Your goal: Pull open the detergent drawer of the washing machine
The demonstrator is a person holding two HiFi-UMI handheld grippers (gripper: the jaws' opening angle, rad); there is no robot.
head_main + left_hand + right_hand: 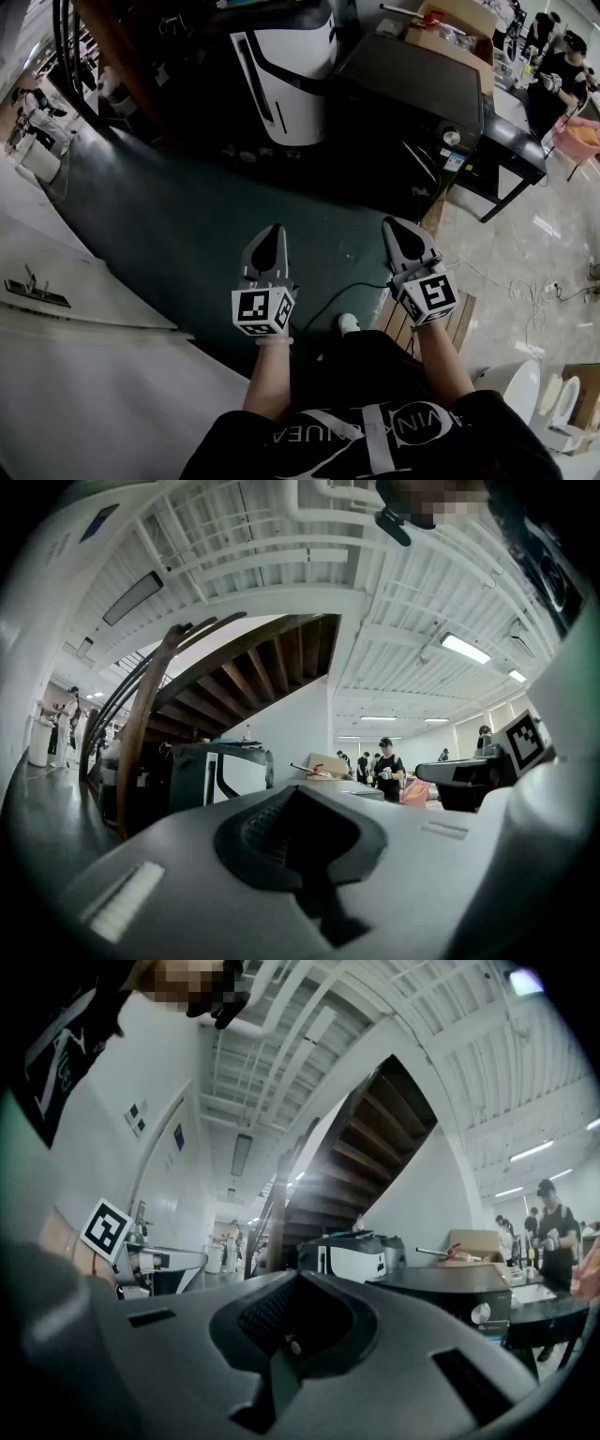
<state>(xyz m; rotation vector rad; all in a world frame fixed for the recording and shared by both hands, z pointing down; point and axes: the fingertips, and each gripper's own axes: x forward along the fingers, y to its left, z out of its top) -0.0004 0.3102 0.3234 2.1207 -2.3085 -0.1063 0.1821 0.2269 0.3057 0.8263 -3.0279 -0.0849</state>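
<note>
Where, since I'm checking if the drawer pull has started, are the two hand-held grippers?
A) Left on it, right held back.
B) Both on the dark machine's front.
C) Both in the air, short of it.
C: the left hand-held gripper and right hand-held gripper hang over the green floor, jaws together and empty, short of the dark machine.

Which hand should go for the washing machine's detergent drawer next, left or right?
Right, likely. In the head view the right gripper lines up with the dark washing machine and its knob; the left gripper is off to that machine's left. Both are shut, empty and well short of it.
</note>
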